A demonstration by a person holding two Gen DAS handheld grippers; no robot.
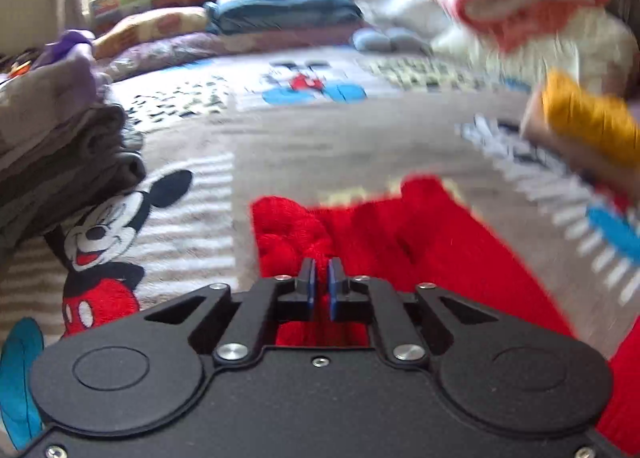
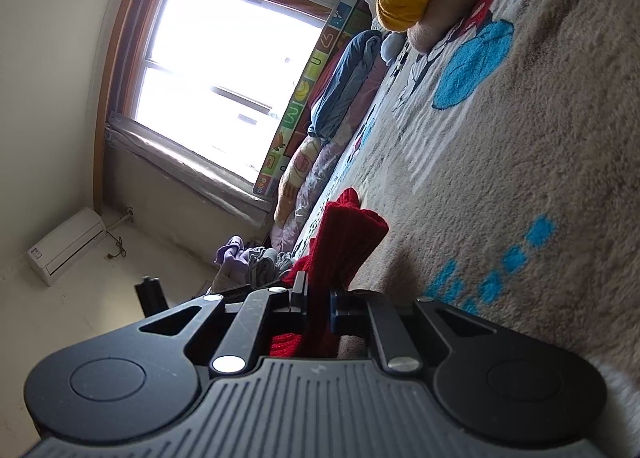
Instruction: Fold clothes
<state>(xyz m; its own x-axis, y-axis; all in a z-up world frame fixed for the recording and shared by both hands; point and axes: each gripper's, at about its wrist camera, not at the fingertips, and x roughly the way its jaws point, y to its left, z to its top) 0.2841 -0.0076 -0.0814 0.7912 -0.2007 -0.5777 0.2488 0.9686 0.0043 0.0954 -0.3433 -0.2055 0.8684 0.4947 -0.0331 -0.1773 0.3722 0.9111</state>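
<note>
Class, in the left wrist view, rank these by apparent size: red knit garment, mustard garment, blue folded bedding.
1. Red knit garment, though nearest the camera.
2. Blue folded bedding.
3. Mustard garment, partly cut off and blurred.

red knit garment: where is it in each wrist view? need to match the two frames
Left wrist: red knit garment lies bottom centre on the blanket, just beyond the fingertips.
Right wrist: red knit garment stands centre, rising from the fingertips.
Shared landmark: folded blue bedding by the alphabet mat.

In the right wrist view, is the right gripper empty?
No: the right gripper is shut on a fold of the red knit garment, which runs up between its pads above the blanket.
</note>
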